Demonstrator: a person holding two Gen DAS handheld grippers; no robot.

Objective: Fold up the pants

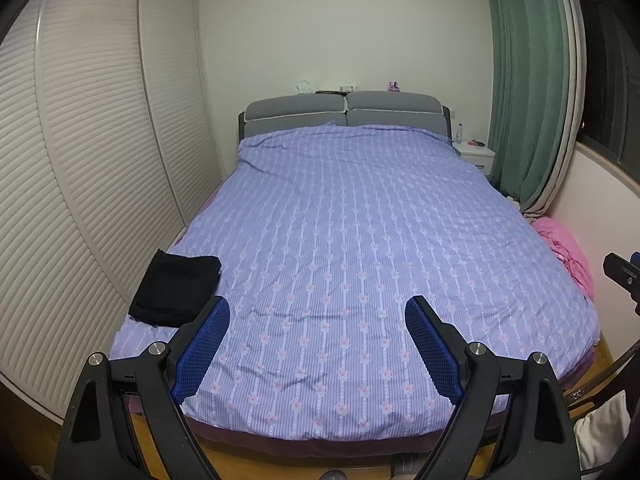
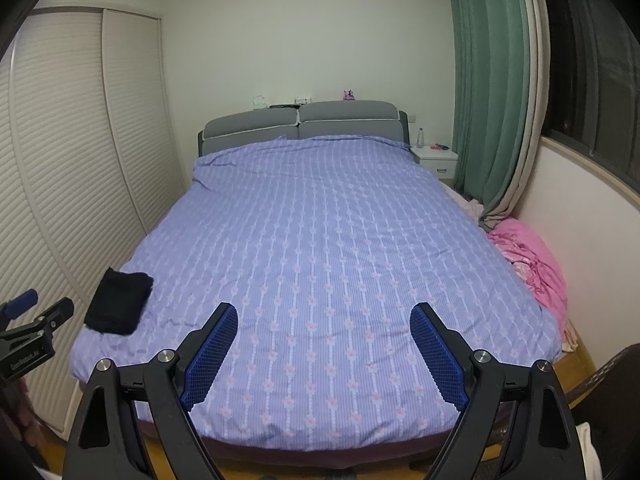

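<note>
Black pants (image 1: 175,291) lie folded in a compact bundle near the front left corner of the bed (image 1: 360,240); they also show in the right wrist view (image 2: 119,298). My left gripper (image 1: 317,310) is open and empty, held above the foot of the bed, to the right of the pants. My right gripper (image 2: 324,316) is open and empty, also above the foot of the bed. The left gripper's side shows at the left edge of the right wrist view (image 2: 32,332).
The bed has a purple striped cover and a grey headboard (image 1: 344,114). A white louvred wardrobe (image 1: 80,160) lines the left side. A pink blanket (image 2: 532,264) lies at the bed's right. A green curtain (image 1: 524,100) and a white nightstand (image 1: 476,156) stand at the far right.
</note>
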